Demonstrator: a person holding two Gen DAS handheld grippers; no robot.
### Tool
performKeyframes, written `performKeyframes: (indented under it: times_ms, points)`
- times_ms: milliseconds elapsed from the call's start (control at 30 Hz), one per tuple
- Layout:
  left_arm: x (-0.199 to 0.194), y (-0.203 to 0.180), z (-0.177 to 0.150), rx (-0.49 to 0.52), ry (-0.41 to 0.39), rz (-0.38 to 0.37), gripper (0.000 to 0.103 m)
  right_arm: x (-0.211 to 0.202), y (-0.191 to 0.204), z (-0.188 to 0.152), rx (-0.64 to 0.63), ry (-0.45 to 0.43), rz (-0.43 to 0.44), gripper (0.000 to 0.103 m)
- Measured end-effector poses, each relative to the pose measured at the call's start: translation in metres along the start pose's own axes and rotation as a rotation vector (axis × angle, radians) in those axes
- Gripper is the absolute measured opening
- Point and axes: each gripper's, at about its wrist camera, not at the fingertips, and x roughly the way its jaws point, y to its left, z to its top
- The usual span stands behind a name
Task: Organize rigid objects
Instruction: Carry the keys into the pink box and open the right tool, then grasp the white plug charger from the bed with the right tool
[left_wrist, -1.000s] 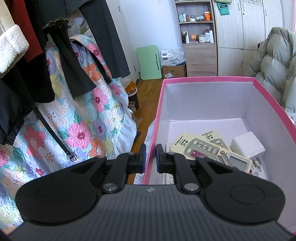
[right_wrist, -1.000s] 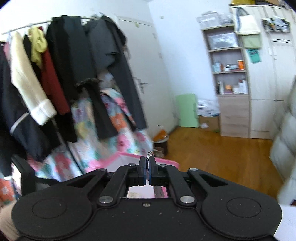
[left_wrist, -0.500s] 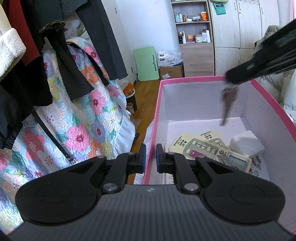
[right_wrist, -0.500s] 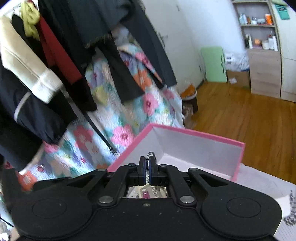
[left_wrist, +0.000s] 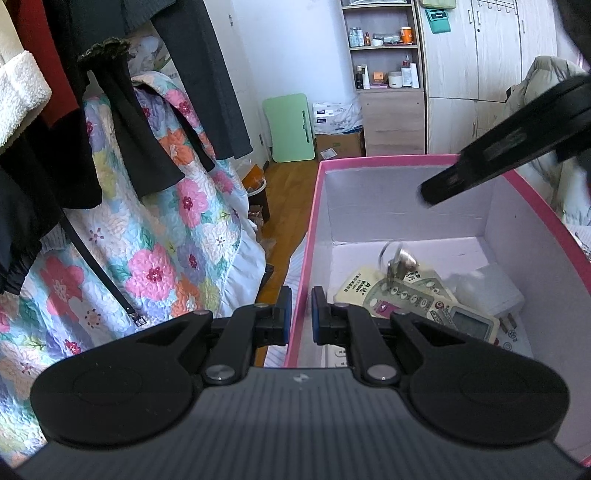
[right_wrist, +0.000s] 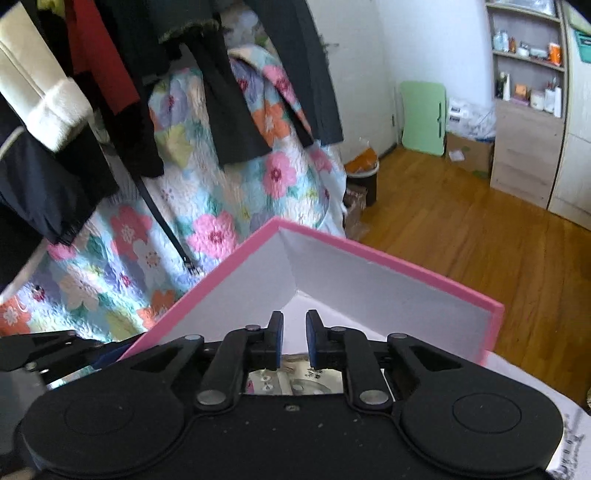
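A pink box (left_wrist: 314, 206) with white inner walls stands in front of me. My left gripper (left_wrist: 298, 319) is shut on its left wall near the front corner. Inside lie beige remote controls (left_wrist: 402, 299) and a white charger (left_wrist: 495, 291). A metal key on a ring (left_wrist: 397, 260) is blurred just above the remotes, free of any gripper. My right gripper (right_wrist: 294, 341) is open and empty above the box (right_wrist: 369, 254); it shows in the left wrist view as a dark bar (left_wrist: 491, 155) over the far right of the box.
Dark coats (left_wrist: 110, 92) and a floral quilt (left_wrist: 166, 240) hang at the left. Wooden floor (right_wrist: 461, 229), a green folding table (left_wrist: 290, 127) and a shelf cabinet (left_wrist: 388, 74) lie beyond the box. A puffy jacket (left_wrist: 535, 92) is at the right.
My right gripper swung over the box and opened, letting go of the key, which has dropped toward the remotes. My left gripper has kept its hold on the box wall.
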Motion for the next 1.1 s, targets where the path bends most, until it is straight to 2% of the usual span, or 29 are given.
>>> performKeyframes:
  times_ms: [100, 233, 400, 533, 633, 800, 933, 1100]
  points:
    - [0.001, 0.0, -0.001, 0.001, -0.002, 0.001, 0.009, -0.031, -0.01, -0.003, 0.013, -0.054, -0.03, 0.028]
    - [0.0, -0.001, -0.001, 0.002, -0.002, 0.002, 0.009, -0.075, -0.031, -0.015, 0.04, -0.104, -0.103, 0.034]
    - [0.0, -0.002, -0.001, 0.001, -0.001, 0.004, 0.009, -0.11, -0.065, -0.035, 0.085, -0.112, -0.199, 0.039]
    - [0.0, -0.002, -0.001, 0.003, -0.003, 0.003, 0.009, -0.121, -0.092, -0.054, 0.132, -0.096, -0.248, 0.044]
    - [0.0, -0.001, -0.001, 0.005, -0.002, 0.006, 0.009, -0.117, -0.106, -0.067, 0.157, -0.075, -0.262, 0.051]
    - [-0.001, 0.001, -0.001, 0.019, -0.001, 0.016, 0.009, -0.095, -0.119, -0.087, 0.13, -0.016, -0.284, 0.053]
    - [-0.001, -0.001, -0.002, 0.018, -0.001, 0.019, 0.009, -0.072, -0.129, -0.099, 0.097, 0.025, -0.29, 0.063]
    - [-0.001, -0.002, -0.002, 0.019, -0.001, 0.019, 0.009, -0.044, -0.133, -0.11, -0.055, 0.077, -0.396, 0.063]
